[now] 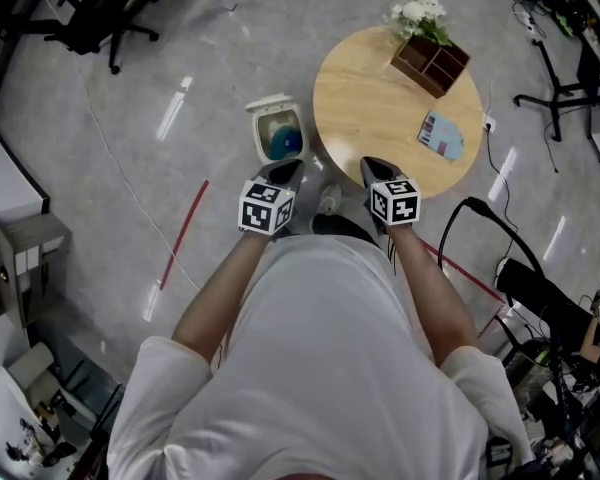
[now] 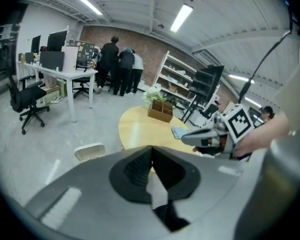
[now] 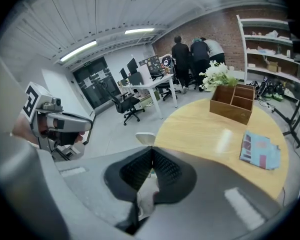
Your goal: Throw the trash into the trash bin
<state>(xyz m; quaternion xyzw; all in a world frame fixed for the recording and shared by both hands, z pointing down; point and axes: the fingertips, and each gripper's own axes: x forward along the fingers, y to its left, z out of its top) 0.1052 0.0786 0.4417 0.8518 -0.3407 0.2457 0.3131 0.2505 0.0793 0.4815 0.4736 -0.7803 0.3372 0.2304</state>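
A grey polished floor [image 1: 130, 168] fills most of the head view, seen from steeply above. The person's white shirt [image 1: 320, 368] hides the lower middle, and both forearms reach forward from it. A round wooden table [image 1: 370, 118] stands ahead to the right. A black office chair [image 1: 100, 13] sits at the top left, partly cut off.

The small white trash bin [image 1: 278, 133] stands just beside the table's left edge with its lid tipped up. Something blue inside it is too small to identify. At the table's far edge sits a wooden box [image 1: 430, 63] with two compartments, with white flowers [image 1: 418, 13] behind it. A flat blue and pink packet [image 1: 441, 135] lies on the table's right side, well apart from the bin; its print is unreadable. A red tape line [image 1: 185, 233] crosses the floor at left.

The left gripper [image 1: 291, 166] hovers just on the near side of the bin. The right gripper [image 1: 368, 163] hovers over the table's near rim and covers part of it. In each gripper view the jaws are pressed together at the tips, with nothing between them. The left gripper view shows only the bin's lid, because the gripper's own body hides the opening. A small pale shape [image 1: 329, 201] on the floor between the grippers is hard to make out. Far back, three people [image 2: 121, 64] stand with their backs turned by a brick wall.
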